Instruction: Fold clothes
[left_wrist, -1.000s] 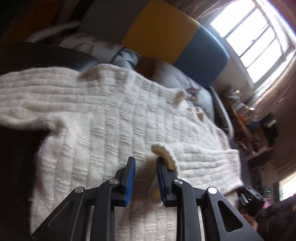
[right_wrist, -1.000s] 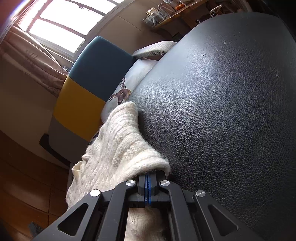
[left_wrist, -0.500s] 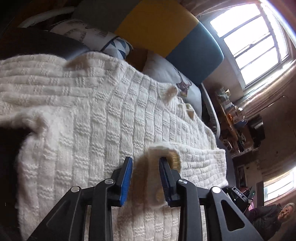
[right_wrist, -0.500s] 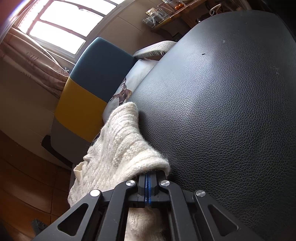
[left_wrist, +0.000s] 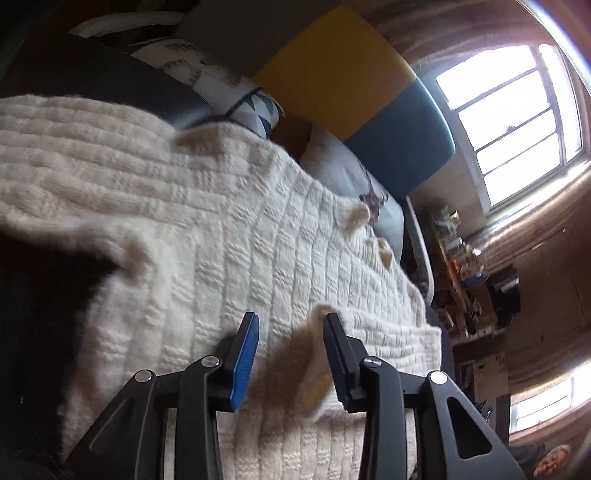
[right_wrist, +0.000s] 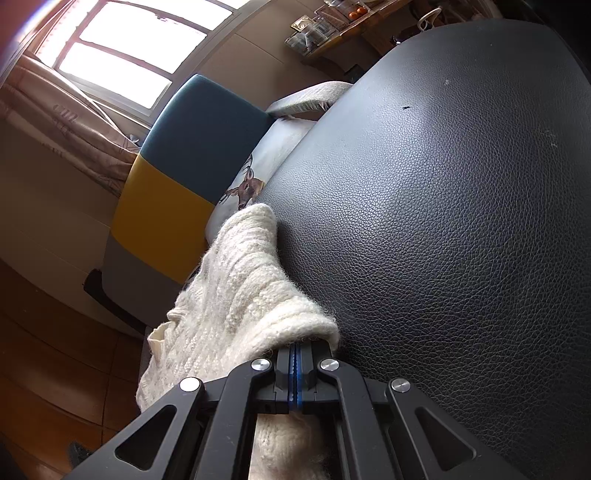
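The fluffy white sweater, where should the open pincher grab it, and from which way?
Probably the raised flap of the white sweater. That edge stands up between the open fingers of the left gripper, while the rest lies flat on the black cushion. Come straight forward and close across the flap. The right gripper is shut on another edge.

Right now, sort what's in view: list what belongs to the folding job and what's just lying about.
Part of the job:
- cream knit sweater
- left tongs, open around a raised fold
- right tongs, shut on a sweater edge
- black leather surface under it

Lying about:
- deer cushion
- triangle-pattern cushion
- cluttered shelf
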